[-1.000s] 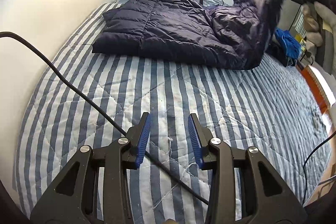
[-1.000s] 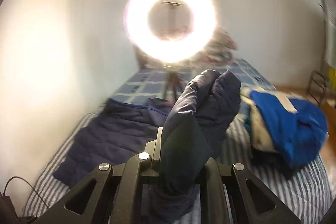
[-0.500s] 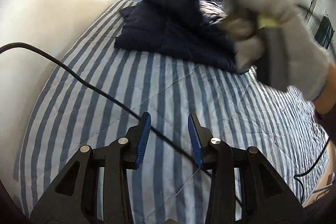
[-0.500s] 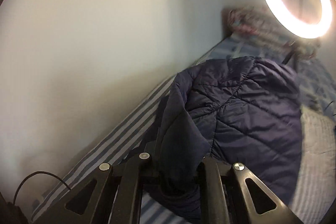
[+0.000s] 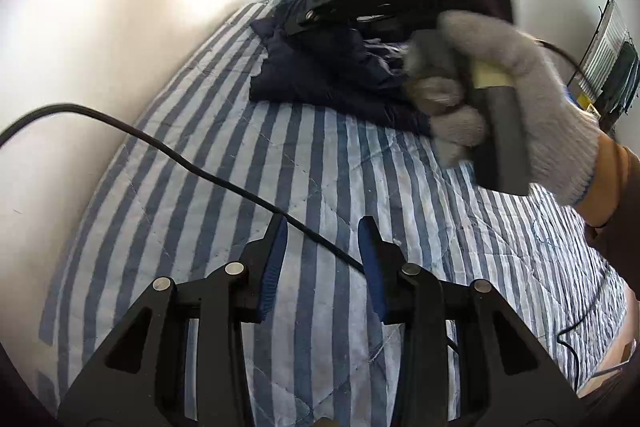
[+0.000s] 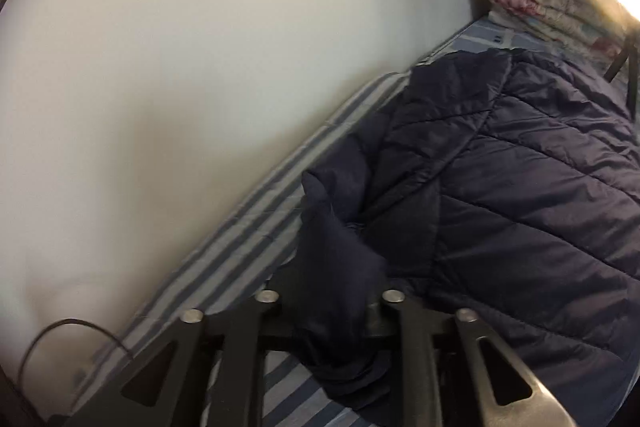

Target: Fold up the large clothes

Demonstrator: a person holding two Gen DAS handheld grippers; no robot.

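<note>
Quilted jacket (image 6: 520, 187) looks faintly glossy, perhaps nylon; bedspread (image 5: 320, 167) matt cloth.

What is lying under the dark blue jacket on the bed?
The jacket lies directly on the striped quilt, whose stripes show along its near and wall-side edges. Whatever else might lie beneath its middle is covered. One fold of it sits between the right tongs, just opening.

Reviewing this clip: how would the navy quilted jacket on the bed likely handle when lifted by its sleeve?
Probably floppy: the navy quilted jacket lies rumpled and folded over itself on the striped bed. Likely light for its bulk, given the puffy quilting. Its sheeny shell may slip between the right gripper pads.
</note>
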